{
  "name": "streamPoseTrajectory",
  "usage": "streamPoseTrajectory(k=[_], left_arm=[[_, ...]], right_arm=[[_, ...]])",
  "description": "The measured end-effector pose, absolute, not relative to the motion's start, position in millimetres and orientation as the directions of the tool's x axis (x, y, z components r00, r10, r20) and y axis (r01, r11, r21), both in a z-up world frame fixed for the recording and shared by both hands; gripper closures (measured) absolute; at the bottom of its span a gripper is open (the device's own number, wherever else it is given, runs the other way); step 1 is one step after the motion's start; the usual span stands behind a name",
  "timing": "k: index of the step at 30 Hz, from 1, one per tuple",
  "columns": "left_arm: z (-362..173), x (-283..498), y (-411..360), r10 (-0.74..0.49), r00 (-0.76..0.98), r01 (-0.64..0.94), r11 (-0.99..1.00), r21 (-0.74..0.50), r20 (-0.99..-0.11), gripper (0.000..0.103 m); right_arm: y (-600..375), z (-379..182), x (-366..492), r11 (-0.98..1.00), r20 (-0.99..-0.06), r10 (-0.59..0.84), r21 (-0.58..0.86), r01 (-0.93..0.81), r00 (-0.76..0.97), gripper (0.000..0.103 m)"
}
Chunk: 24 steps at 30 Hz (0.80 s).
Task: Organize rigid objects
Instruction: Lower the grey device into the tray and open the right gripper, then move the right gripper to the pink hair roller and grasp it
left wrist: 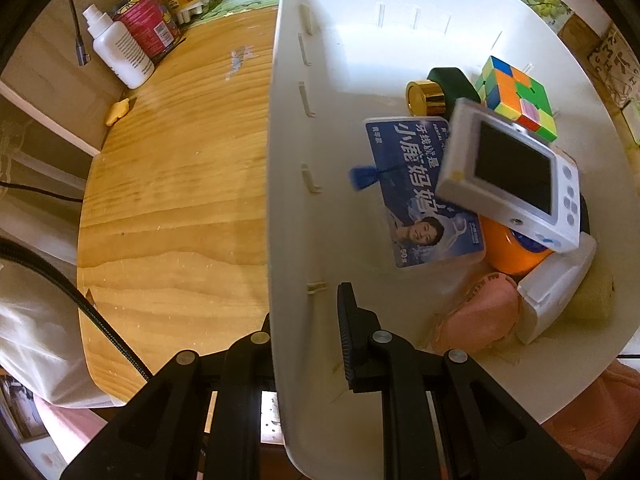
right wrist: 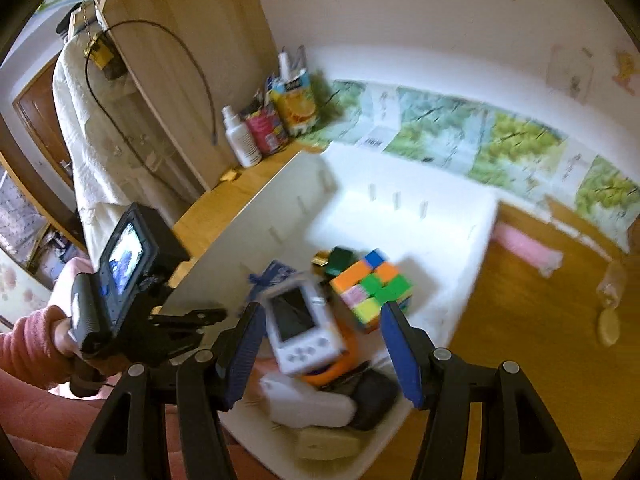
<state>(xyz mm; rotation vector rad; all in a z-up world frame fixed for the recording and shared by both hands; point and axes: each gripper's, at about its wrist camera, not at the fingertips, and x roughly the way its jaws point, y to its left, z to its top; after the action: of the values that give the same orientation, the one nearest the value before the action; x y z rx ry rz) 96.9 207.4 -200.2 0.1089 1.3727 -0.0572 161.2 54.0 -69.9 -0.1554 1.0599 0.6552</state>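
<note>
Black linkage fills the bottom of my left view, and the left gripper (left wrist: pixel 308 332) has its jaws clenched on the near wall of the white bin (left wrist: pixel 292 200), one finger outside, one inside. That grip steadies the bin on the wooden bench (left wrist: pixel 172 160).

My right gripper (right wrist: pixel 320 356) hangs over the bin with its blue jaws apart and released. The white handheld game console (right wrist: pixel 300 320) sits in the gap between them, but I see no pad touching it. It lies tilted on top of the pile, propped on an orange round object (left wrist: pixel 508 252) and overlapping the blue dental floss box (left wrist: pixel 416 188). The Rubik's cube (left wrist: pixel 520 96) sits just behind it, beside a gold-capped dark bottle (left wrist: pixel 432 96).

The risks I see from here:
- The console rests on a curved surface, so a nudge from a jaw could send it sliding deeper into the pile.
- The right view is smeared, so I judge my aim poorly.
- The cube is near the right-hand jaw. Closing wide could catch its corner.
- If the left grip slips, the bin could shift under me.
</note>
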Motion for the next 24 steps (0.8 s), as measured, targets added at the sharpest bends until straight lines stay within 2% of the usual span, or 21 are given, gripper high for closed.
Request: streamPoseTrajectory(k=[4, 15, 24], left_arm=[[-200.8, 97.6, 211.5, 0.038, 0.2, 0.075, 0.996, 0.054, -0.979, 0.086], [-200.6, 95.9, 214.1, 0.071, 0.205, -0.017, 0.997, 0.069, -0.976, 0.086], [-201.0, 96.9, 211.5, 0.094, 0.226, -0.072, 0.994, 0.08, -0.969, 0.086]], right_arm=[[35.0, -63.4, 169.5, 0.82, -0.835, 0.396, 0.133, -0.557, 0.383, 0.037], [-23.7, -63.3, 204.9, 0.856, -0.776, 0.309, -0.025, -0.517, 0.55, 0.037], [-56.9, -93.8, 245.8, 0.859, -0.712, 0.327, -0.05, -0.51, 0.621, 0.033]])
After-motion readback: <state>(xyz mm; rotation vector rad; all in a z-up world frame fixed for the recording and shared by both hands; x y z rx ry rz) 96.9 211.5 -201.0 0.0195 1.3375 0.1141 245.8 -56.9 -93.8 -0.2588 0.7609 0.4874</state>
